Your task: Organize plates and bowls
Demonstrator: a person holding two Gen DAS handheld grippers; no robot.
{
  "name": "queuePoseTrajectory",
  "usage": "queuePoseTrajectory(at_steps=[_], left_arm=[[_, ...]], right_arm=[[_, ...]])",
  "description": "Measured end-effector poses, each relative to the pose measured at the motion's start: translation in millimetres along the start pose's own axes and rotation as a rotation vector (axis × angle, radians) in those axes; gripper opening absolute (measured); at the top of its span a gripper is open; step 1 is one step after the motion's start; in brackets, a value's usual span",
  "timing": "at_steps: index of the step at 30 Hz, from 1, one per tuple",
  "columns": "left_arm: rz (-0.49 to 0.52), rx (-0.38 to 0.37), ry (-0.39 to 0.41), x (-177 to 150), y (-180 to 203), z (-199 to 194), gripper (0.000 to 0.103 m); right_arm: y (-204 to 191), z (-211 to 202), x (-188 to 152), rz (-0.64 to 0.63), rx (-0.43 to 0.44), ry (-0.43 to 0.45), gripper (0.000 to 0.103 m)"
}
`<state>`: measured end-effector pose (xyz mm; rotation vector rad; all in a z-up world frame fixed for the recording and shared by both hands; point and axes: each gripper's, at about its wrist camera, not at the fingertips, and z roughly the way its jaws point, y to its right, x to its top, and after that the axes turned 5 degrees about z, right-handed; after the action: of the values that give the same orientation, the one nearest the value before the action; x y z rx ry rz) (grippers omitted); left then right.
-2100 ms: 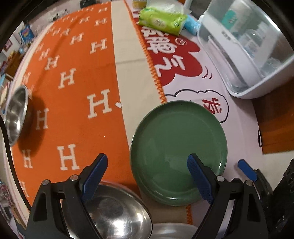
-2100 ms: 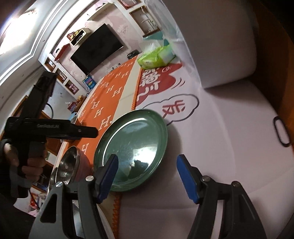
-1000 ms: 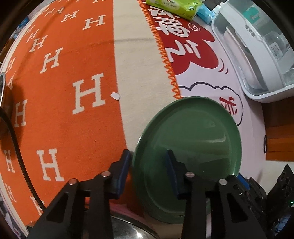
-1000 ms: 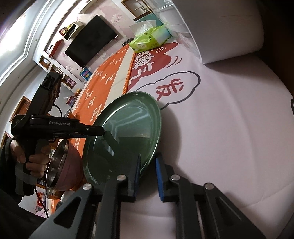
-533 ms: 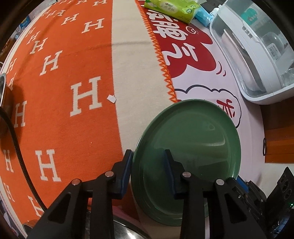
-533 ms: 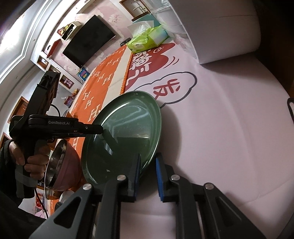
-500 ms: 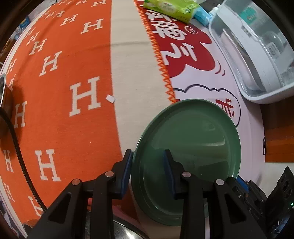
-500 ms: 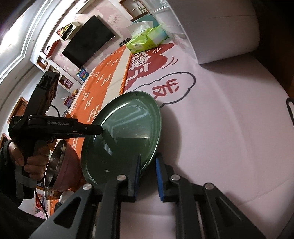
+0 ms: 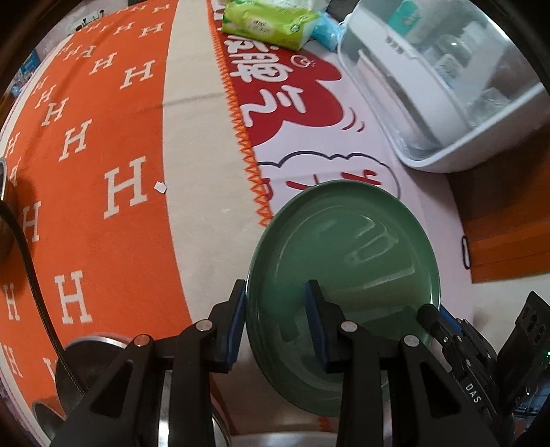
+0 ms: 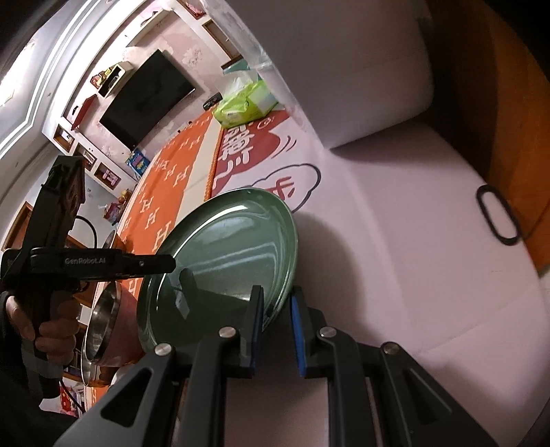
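Note:
A green plate is held tilted above the table by both grippers. My left gripper is shut on its left rim. My right gripper is shut on its opposite rim, and the plate also shows in the right wrist view. The right gripper shows at the plate's lower right edge in the left wrist view. The left gripper shows as a black handle in a hand in the right wrist view. A steel bowl sits below the plate on the left.
A white dish rack with a clear lid stands at the back right. A green tissue pack lies at the far edge. An orange H-pattern cloth covers the left side. Another steel bowl sits at the far left.
Both grippers closed on the plate's rim about a second ago. Since then the plate has been lifted and carried a little to the right, toward the rack.

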<state>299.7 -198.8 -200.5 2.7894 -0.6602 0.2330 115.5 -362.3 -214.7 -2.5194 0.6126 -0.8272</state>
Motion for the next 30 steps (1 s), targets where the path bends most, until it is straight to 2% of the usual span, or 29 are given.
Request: queuePoseTrajectory(at_steps=[5,20,30], left_arm=[[-0.006,-0.008,0.020,-13,5,-17,0.032],[0.068,-0.003,0.110,-65,24,-76,0.032],[0.046,0.017,0.164,-109,29,-107,0.032]], right_arm=[[-4,-15,-3,-0.016,0.005,0.027,0.015],[-17,-63,-24,-0.089,0.008,0.099,0.015],[-31,-90,-44,-0.161,0.043,0.140,0.015]])
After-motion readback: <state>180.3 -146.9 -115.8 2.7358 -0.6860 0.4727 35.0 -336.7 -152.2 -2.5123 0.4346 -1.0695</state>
